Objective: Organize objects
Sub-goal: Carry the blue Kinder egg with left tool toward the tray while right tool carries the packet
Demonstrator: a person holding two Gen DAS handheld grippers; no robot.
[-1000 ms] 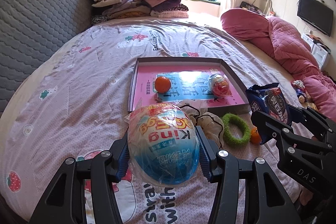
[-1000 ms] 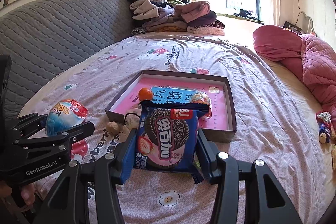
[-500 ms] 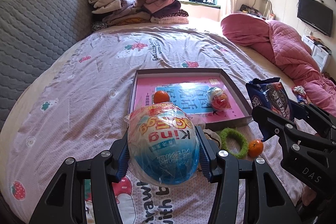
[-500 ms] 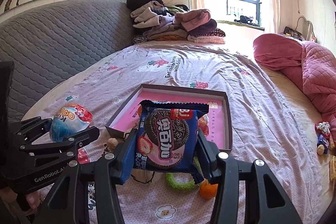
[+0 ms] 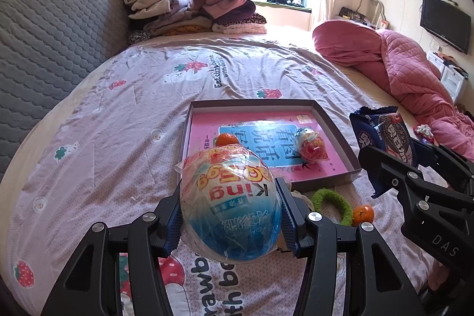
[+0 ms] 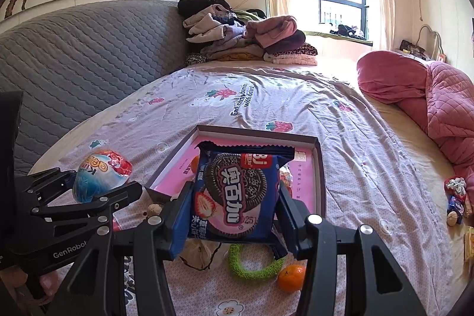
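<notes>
Egg-shaped toy capsule [image 5: 229, 203] in clear wrap fills the lower centre of the left wrist view, pinched on both sides between the left gripper [image 5: 230, 213] and held above the bedsheet [image 5: 118, 120]. Beyond it, in the middle of the frame, lies the shallow box [image 5: 337, 126], already holding a small orange [image 5: 226, 139] and a second wrapped capsule [image 5: 311, 144]. At lower right, outside the box's near wall, a green ring [image 5: 331, 202] and a loose orange [image 5: 363, 214] sit on the sheet. The cookie packet shows at the right edge.

In the right wrist view, the cookie packet [image 6: 237, 191] stands upright at centre, clamped by its side edges in the right gripper [image 6: 232, 209], in front of the box [image 6: 321, 168]. The left gripper with its capsule [image 6: 100, 179] appears at middle left.

To place well, I would judge each load should travel forward over the near wall and come low above bare pink floor before release, well apart from the items inside. The round capsule may roll, so setting it down gently matters; the slippery wrap could slide in the grip.
</notes>
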